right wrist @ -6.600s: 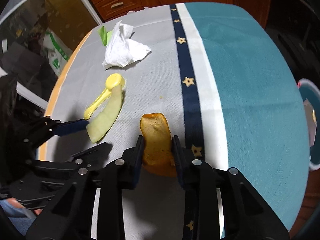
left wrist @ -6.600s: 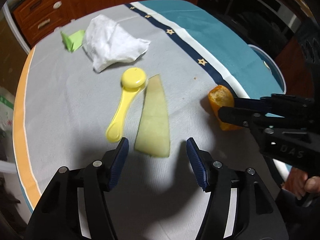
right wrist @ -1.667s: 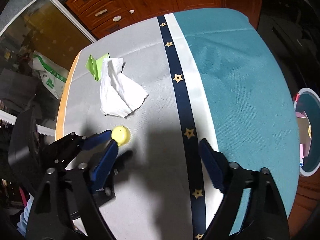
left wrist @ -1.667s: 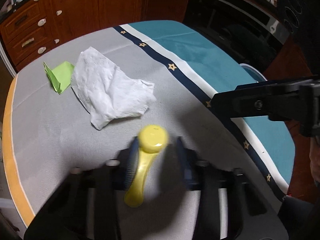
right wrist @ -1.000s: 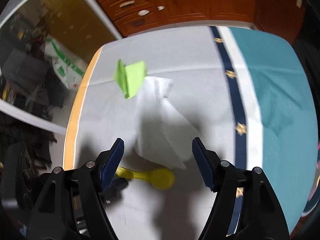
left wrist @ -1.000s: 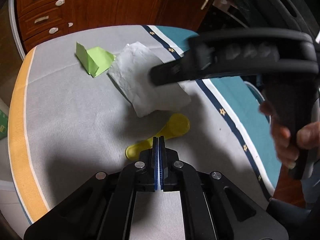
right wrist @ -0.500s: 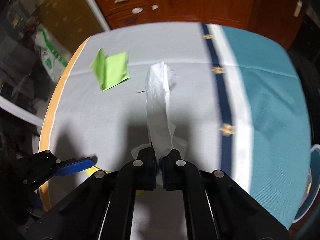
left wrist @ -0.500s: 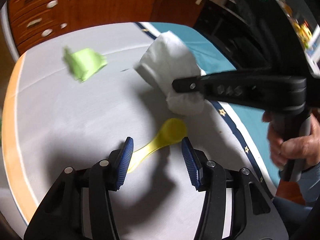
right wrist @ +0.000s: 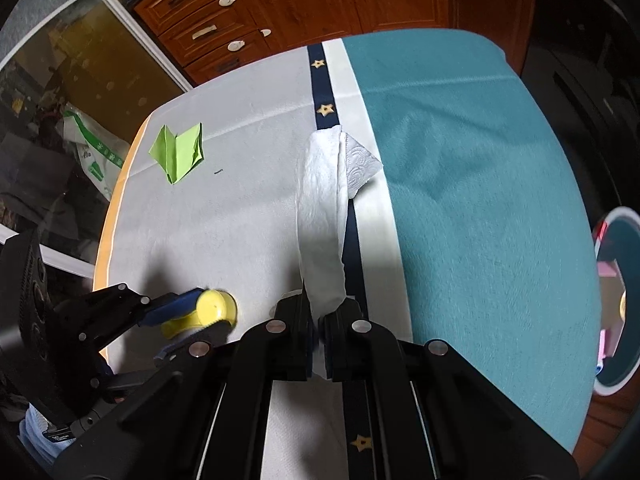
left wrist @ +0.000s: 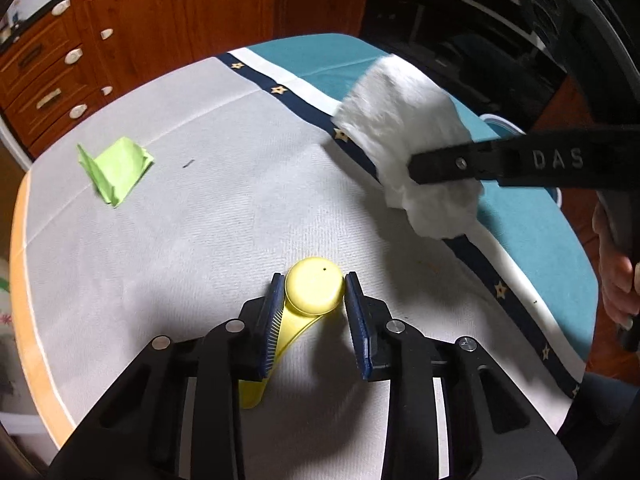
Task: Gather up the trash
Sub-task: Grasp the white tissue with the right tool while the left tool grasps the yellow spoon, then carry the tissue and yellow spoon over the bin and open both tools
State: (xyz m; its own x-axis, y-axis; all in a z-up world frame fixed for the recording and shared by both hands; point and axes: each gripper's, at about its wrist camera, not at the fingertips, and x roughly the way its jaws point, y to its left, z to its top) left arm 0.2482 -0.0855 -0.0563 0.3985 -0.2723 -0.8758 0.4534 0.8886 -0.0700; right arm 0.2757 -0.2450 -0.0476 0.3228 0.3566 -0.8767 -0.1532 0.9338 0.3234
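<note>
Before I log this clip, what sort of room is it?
Most likely a home kitchen or dining area. Wooden cabinets and drawers line the back wall, and a table with a grey, navy-star and teal tablecloth fills the view. Dark appliance-like fronts stand behind, though too dim to identify.

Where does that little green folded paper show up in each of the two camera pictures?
Left wrist view: green folded paper lies at left on the grey cloth, far beyond the gripper.
Right wrist view: the paper lies upper left, near the orange table edge.
Shared landmark: the navy star stripe.
</note>
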